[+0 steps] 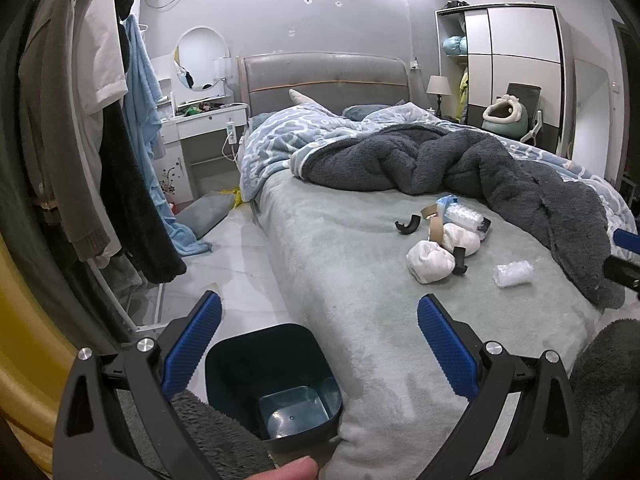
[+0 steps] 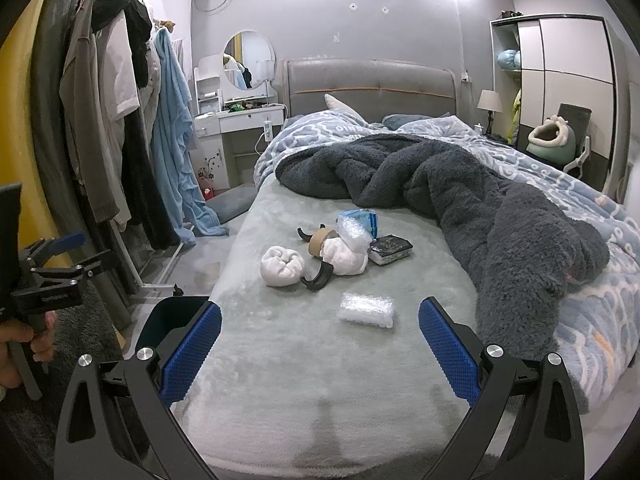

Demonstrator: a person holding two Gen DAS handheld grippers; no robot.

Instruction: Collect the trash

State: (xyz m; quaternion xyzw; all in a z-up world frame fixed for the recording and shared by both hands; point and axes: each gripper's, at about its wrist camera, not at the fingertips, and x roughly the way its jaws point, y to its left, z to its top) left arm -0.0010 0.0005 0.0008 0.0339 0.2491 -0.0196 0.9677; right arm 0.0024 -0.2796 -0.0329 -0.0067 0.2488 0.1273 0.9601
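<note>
Nothing is picked up yet, so the step in hand is most likely the first reach toward the trash on the pale green plush bed cover (image 2: 304,380). The nearest piece is the small clear bubble-wrap pad (image 2: 366,309), which lies alone, just ahead of the right gripper (image 2: 320,344) and apart from the rest. It is a good first target: it is soft and flat, so I think the fingers should come down on its two long edges and press a little into the cover before they close, otherwise they may slide over it.

Further up the bed lies the main pile: two white crumpled tissue balls (image 2: 282,266), a brown cardboard tape core (image 2: 320,240), two curved black plastic pieces (image 2: 318,278), a second bubble-wrap bundle with a blue bag (image 2: 356,224), and a black rectangular packet (image 2: 390,249). These touch one another, so it is better to take them one at a time.

The dark blue square plastic bin (image 1: 276,384) stands on the floor against the left foot corner of the bed and appears empty.

The left gripper (image 1: 320,344) hovers above the bin and the bed corner, released and wide, holding nothing. The right gripper is level over the foot of the bed, pointing at the headboard, its blue pads also spread wide and holding nothing.
</note>
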